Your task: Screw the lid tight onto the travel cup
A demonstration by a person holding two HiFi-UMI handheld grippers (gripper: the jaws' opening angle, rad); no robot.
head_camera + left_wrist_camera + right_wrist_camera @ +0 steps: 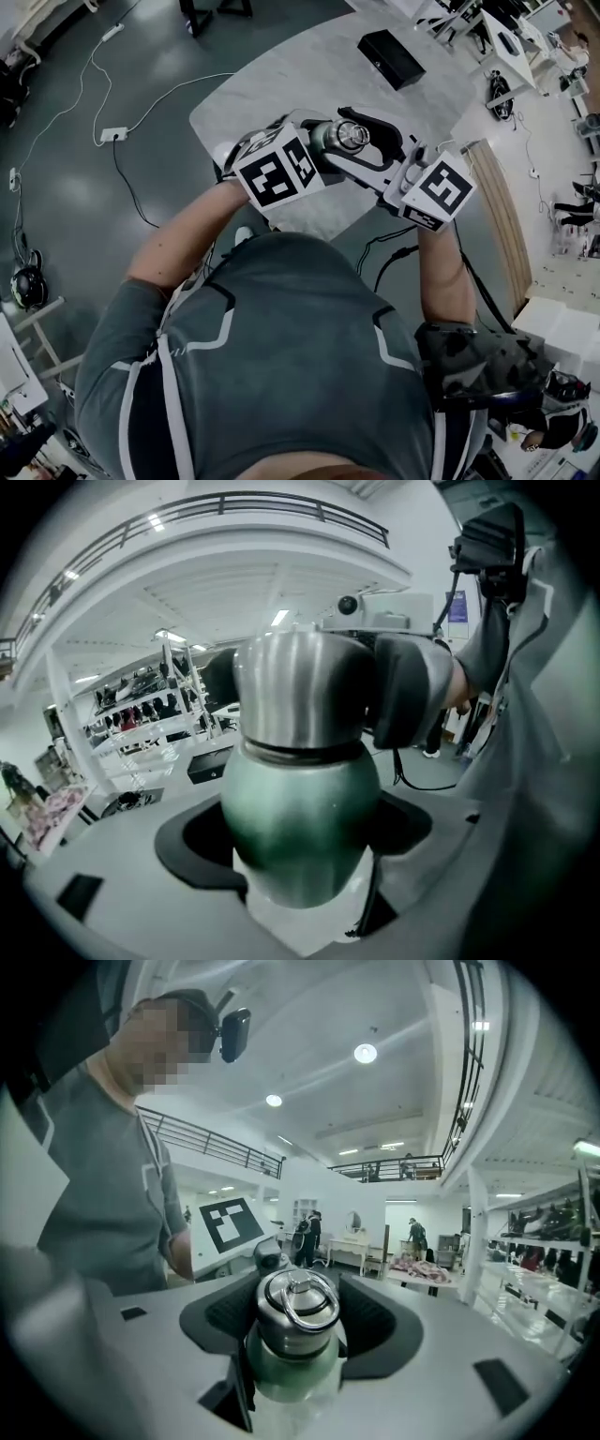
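The travel cup is held in the air over the table between both grippers. Its green body (300,808) sits between the jaws of my left gripper (300,841), which is shut on it. The steel lid (298,1302) with a wire ring on top sits on the cup's mouth. My right gripper (298,1314) comes from the opposite side, with a black pad (408,700) against each side of the lid. In the head view the cup (325,142) lies roughly level, lid (352,134) toward the right gripper (364,139), with the left gripper (319,155) beside it.
Below the grippers is a white marble-look table (281,84) with a black box (391,58) at its far side. Cables and a power strip (112,134) lie on the grey floor at left. A wood-edged bench (497,206) runs along the right.
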